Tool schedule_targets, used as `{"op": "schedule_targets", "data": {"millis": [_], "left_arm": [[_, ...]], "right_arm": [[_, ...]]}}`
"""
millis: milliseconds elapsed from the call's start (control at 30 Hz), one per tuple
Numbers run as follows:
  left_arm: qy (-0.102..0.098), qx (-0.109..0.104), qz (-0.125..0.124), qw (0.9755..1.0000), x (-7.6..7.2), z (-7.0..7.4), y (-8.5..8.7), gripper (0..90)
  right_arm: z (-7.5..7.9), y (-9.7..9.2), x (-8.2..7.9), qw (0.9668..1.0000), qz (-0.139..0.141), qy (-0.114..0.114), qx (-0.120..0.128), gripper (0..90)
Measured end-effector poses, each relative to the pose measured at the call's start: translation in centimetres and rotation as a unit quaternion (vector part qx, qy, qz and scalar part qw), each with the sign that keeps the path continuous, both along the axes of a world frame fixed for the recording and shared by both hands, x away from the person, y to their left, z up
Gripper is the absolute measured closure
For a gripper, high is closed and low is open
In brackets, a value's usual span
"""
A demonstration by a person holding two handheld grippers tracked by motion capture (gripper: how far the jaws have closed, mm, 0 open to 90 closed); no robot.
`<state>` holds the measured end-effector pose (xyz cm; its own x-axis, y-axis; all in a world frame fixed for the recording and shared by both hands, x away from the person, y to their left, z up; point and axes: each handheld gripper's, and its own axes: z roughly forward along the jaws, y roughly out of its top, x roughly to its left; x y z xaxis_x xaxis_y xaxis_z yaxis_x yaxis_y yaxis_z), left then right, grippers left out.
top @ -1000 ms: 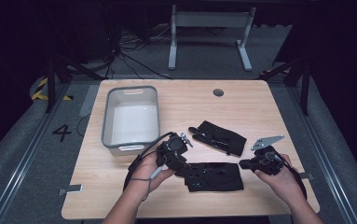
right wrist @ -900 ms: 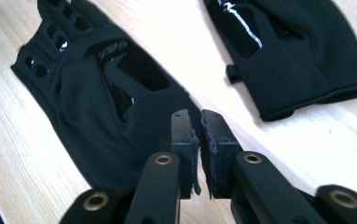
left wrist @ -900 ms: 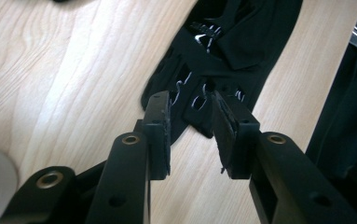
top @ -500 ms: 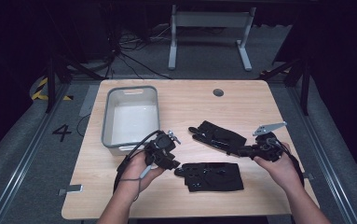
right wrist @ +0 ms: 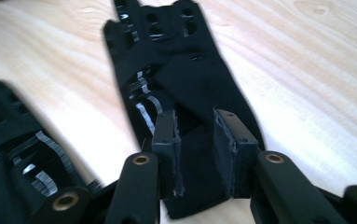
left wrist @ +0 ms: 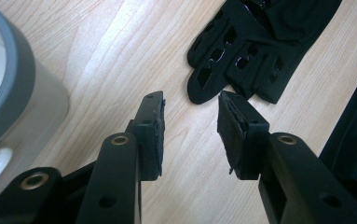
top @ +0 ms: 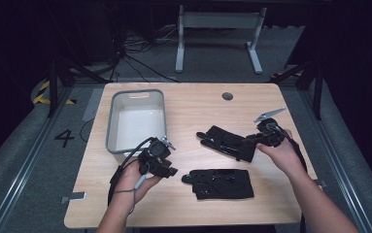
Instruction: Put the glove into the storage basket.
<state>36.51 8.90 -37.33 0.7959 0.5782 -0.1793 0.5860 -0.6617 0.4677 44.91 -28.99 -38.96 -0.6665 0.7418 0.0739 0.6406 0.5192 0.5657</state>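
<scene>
Presently, two black fingerless gloves lay flat on the wooden table (top: 193,111). The far glove (top: 227,142) showed slotted cut-outs and glossy strips; its cuff end sat between the jaws of the right gripper (right wrist: 195,140), which stood narrowly apart around the cloth, grip unconfirmed. The near glove (top: 220,183) lay just ahead of the left gripper (left wrist: 190,133), jaws wide and empty. A grey bin (top: 113,121) stood beside that gripper.

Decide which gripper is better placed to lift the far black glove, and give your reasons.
Right. The right gripper already has its open jaws straddling the cuff of the far black fabric glove. The left gripper hovers open over bare wooden table, short of any fingertips.
</scene>
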Motion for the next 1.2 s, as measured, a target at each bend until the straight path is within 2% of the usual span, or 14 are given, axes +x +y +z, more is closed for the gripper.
{"op": "schedule_targets", "data": {"millis": [133, 367, 633, 933, 1000, 1100, 1167, 1200], "left_arm": [[0.0, -0.001, 0.005, 1.0, -0.1, 0.0, 0.5, 61.4], [-0.002, -0.007, 0.012, 0.9999, 0.0, 0.2, 1.1, 61.3], [-0.002, -0.011, 0.012, 0.9999, 0.1, 0.2, 1.2, 61.1], [-0.002, -0.01, 0.007, 0.9999, 0.2, 0.2, 0.9, 60.4], [-0.001, -0.01, 0.006, 0.9999, 0.3, 0.2, 0.8, 60.3], [-0.001, -0.007, 0.003, 1.0, 0.3, 0.1, 0.6, 60.2], [0.001, -0.008, 0.002, 1.0, 0.3, 0.1, 0.5, 60.1], [0.0, -0.008, 0.002, 1.0, 0.4, 0.1, 0.5, 60.1]], "right_arm": [[-0.8, 0.3, 1.6, 0.9999, -0.006, 0.0, -0.014, 67.2], [-2.3, 0.3, 4.0, 0.9997, -0.019, 0.008, -0.017, 61.5], [-3.4, 0.3, 5.2, 0.9994, -0.019, 0.025, -0.015, 57.7], [-4.5, 0.5, 5.7, 0.9984, -0.021, 0.046, -0.025, 55.6], [-4.5, 0.5, 5.6, 0.9987, -0.017, 0.04, -0.028, 57.4], [-4.5, 0.8, 5.5, 0.9987, -0.008, 0.037, -0.033, 65.9], [-4.5, 1.0, 5.3, 0.9984, -0.011, 0.045, -0.032, 75.3], [-4.5, 1.0, 5.3, 0.9984, -0.011, 0.045, -0.032, 75.3]]}}
